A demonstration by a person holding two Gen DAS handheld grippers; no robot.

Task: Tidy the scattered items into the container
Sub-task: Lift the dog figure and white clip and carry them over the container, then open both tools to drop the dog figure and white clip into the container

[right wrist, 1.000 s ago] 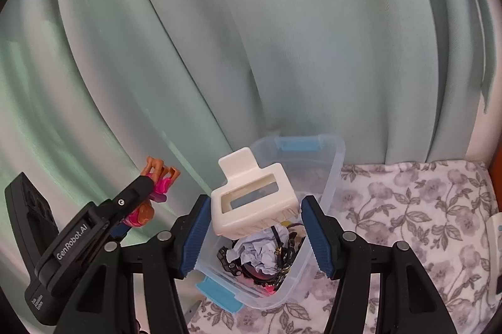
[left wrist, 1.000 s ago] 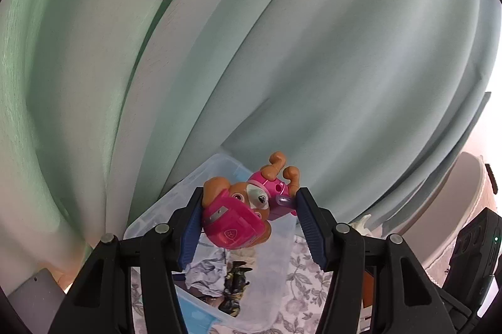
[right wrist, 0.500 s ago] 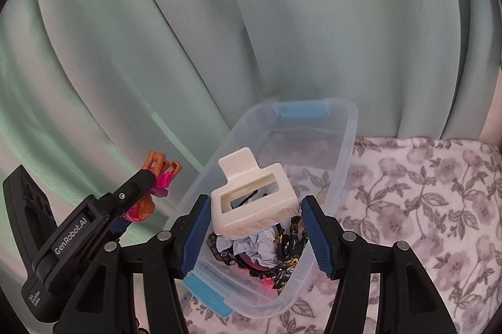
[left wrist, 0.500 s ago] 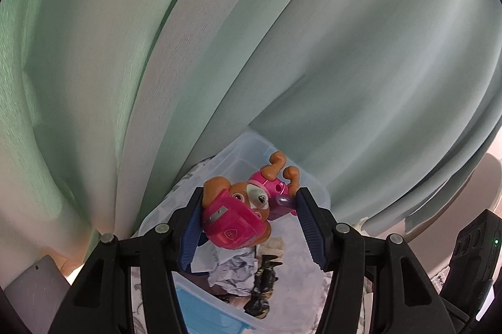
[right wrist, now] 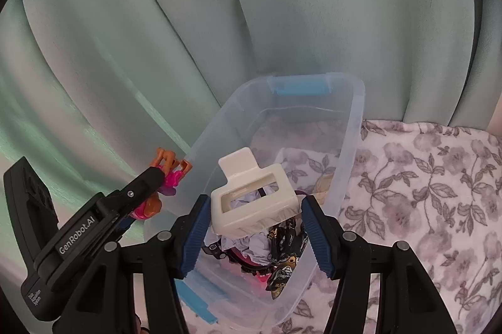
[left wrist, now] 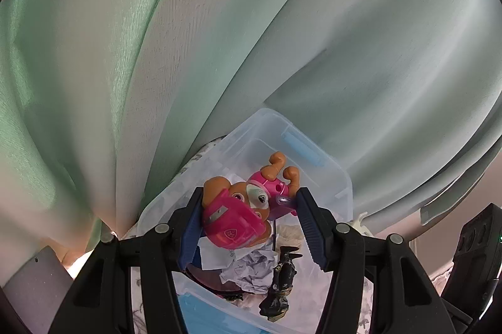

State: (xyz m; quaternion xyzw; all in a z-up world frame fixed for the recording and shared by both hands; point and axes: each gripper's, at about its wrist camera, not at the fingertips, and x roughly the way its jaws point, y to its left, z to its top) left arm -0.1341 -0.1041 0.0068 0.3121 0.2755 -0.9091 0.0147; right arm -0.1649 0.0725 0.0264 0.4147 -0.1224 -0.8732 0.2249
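Note:
My left gripper [left wrist: 248, 224] is shut on a pink and orange toy dog [left wrist: 241, 214] and holds it above the clear plastic bin [left wrist: 332, 174]. My right gripper [right wrist: 254, 227] is shut on a cream hair claw clip [right wrist: 251, 202], held over the near end of the same bin [right wrist: 354, 127]. The bin has blue latches and stands on a floral cloth [right wrist: 423, 193]. Inside it lie crumpled paper [right wrist: 251, 246] and dark trinkets [right wrist: 282, 268]. The left gripper with the toy dog [right wrist: 166, 174] shows at the left of the right wrist view.
A pale green curtain [right wrist: 219, 20] hangs close behind the bin and fills the upper part of both views. A grey flat object [left wrist: 34, 287] sits at the lower left of the left wrist view.
Both grippers have tilted down and moved closer over the bin, so more of its inside shows. The toy dog and the claw clip stay gripped.

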